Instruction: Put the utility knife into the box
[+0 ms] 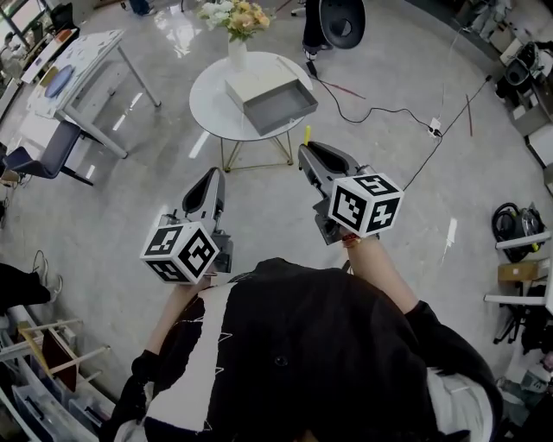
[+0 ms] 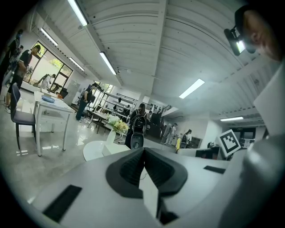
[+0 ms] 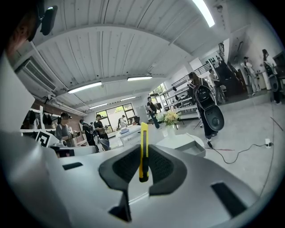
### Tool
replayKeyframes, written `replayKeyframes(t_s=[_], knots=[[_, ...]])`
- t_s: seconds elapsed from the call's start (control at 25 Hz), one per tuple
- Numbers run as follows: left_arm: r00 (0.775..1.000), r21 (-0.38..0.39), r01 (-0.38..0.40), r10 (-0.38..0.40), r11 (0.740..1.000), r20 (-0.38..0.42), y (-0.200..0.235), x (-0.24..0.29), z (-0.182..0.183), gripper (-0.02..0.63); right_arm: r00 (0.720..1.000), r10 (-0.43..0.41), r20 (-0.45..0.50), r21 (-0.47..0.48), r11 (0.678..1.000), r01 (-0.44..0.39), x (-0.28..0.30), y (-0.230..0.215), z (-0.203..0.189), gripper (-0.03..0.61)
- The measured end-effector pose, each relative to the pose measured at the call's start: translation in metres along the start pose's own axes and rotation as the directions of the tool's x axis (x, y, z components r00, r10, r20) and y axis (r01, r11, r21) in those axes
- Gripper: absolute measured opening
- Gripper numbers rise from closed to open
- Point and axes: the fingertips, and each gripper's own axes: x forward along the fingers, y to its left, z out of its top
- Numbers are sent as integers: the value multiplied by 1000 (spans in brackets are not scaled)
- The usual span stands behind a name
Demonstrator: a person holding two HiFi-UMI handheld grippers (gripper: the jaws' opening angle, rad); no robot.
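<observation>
A yellow utility knife (image 3: pixel 143 149) stands upright between the pads of my right gripper (image 3: pixel 143 156), which is shut on it. In the head view its yellow tip (image 1: pixel 306 135) pokes out past the right gripper (image 1: pixel 308 152). The open grey and white box (image 1: pixel 271 99) lies on a round white table (image 1: pixel 210 97) ahead of both grippers, well apart from them. The same box (image 3: pixel 186 143) shows to the right beyond the jaws in the right gripper view. My left gripper (image 1: pixel 211 175) is held beside the right one, its jaws shut with nothing between them (image 2: pixel 143 152).
A vase of flowers (image 1: pixel 235 24) stands at the table's far edge. A black chair (image 1: pixel 339 21) is behind the table, and a cable (image 1: pixel 380 111) runs across the floor to the right. A white desk (image 1: pixel 79 62) stands at left. Several people (image 3: pixel 99 127) stand far off.
</observation>
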Motion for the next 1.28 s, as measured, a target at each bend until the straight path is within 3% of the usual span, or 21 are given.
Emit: replayKeyframes(t_s=[0.4,0.76,1.28], knots=[[998,-17,-53,52,998,-25,17,34,-17,12,996,58,-67,27,998,-57,35,-29,-18,55],[990,-64,-91,84,994,-112,26,41,-54,12,988,66,-137,94,994,-53,45,-51,-57,55],[987,-73,-95,84,993,-139,55,83,-47,12,982,52,-183,131,991,-28,89,-78,-62,55]])
